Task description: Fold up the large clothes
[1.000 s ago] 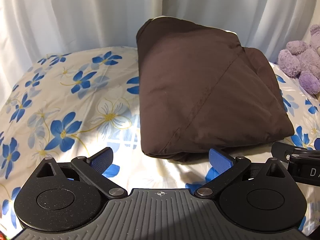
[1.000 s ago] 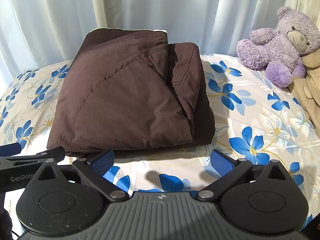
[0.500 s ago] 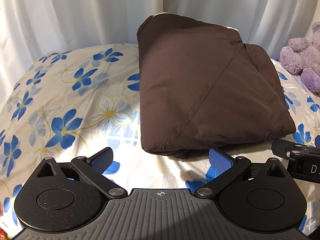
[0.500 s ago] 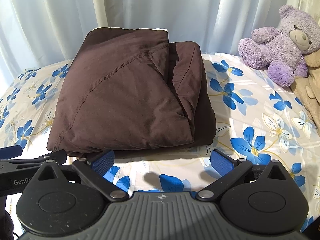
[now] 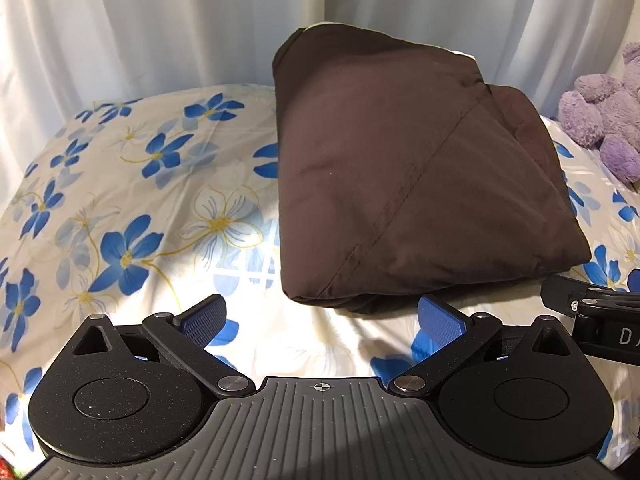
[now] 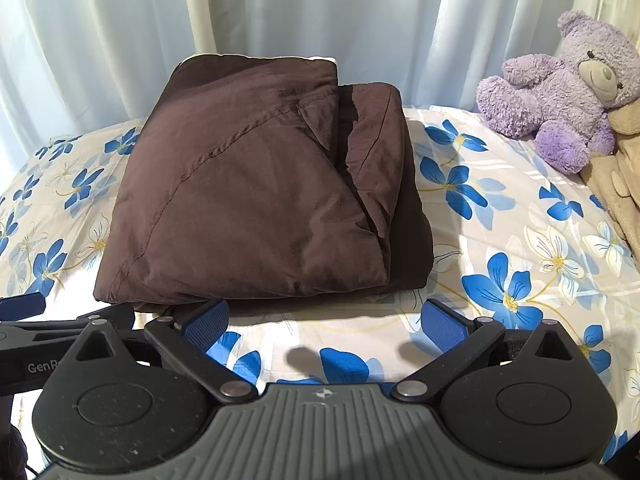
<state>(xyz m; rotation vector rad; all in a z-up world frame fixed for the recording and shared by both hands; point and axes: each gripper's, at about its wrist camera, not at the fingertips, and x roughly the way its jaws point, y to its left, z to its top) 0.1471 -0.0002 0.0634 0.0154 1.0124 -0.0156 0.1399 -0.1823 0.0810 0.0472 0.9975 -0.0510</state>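
Resting folded: brown garment [image 6: 248,200] on bedsheet [image 6: 500,216]

White curtains [image 6: 280,8] behind — floral bedsheet [image 6: 500,240], sunlit.

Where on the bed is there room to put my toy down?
Bare flowered bedsheet lies left of the folded dark brown garment, up to the white curtain. Another patch lies between the garment and the purple plush teddy bear. It is crowded beside the bear and the beige plush toy.
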